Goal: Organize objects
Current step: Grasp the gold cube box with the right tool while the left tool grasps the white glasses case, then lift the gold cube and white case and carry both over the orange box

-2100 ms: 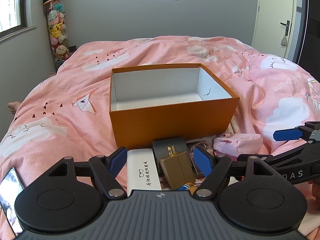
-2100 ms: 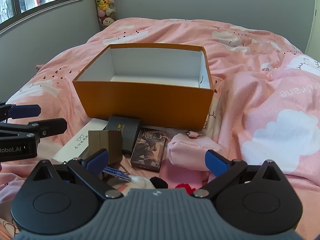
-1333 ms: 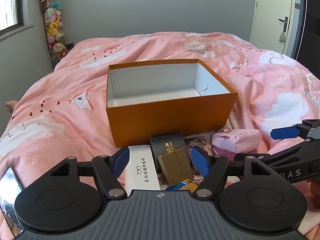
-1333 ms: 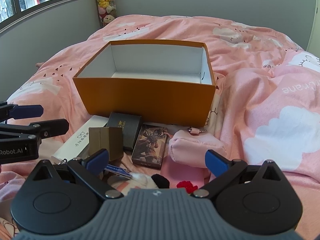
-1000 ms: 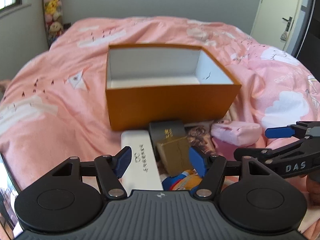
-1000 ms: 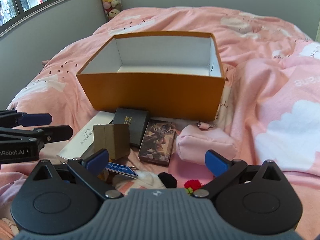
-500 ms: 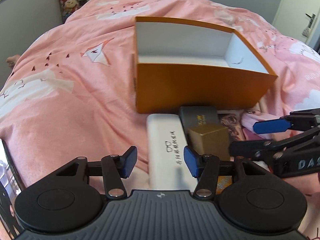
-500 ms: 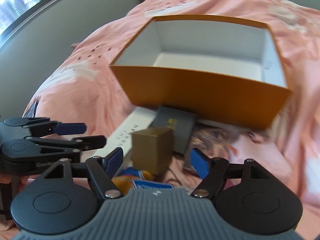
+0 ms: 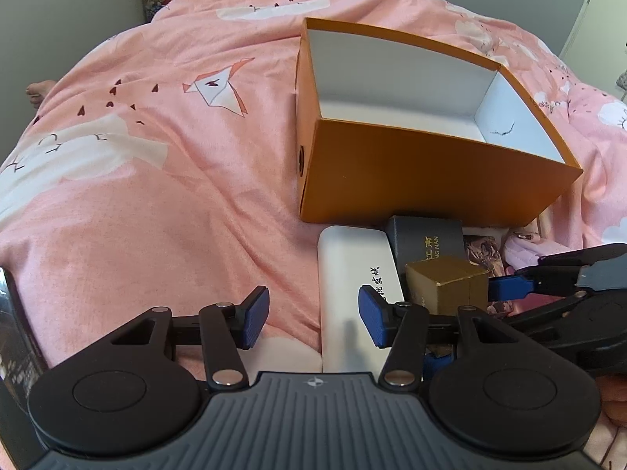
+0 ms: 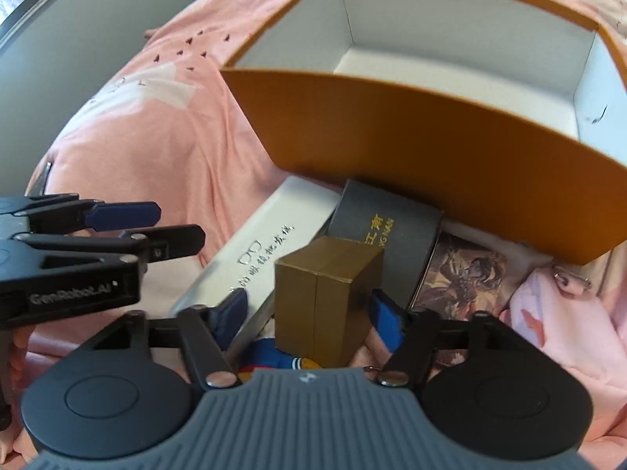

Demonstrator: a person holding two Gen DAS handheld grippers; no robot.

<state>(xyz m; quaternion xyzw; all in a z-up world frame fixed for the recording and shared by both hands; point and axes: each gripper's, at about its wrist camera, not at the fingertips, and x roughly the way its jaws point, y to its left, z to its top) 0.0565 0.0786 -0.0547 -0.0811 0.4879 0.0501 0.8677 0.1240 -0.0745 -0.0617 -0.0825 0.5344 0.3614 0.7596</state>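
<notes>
Only from the right wrist: right tool (image 10: 307, 307) apart, jaws lately closing, astride the gold box (image 10: 333, 274).

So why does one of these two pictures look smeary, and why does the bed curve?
Right wrist view: motion blur softens the orange box rim and the left gripper lettering. Left wrist view: sharper, the white case print is readable. Both: fisheye lenses bend the bedspread and box edges.
</notes>
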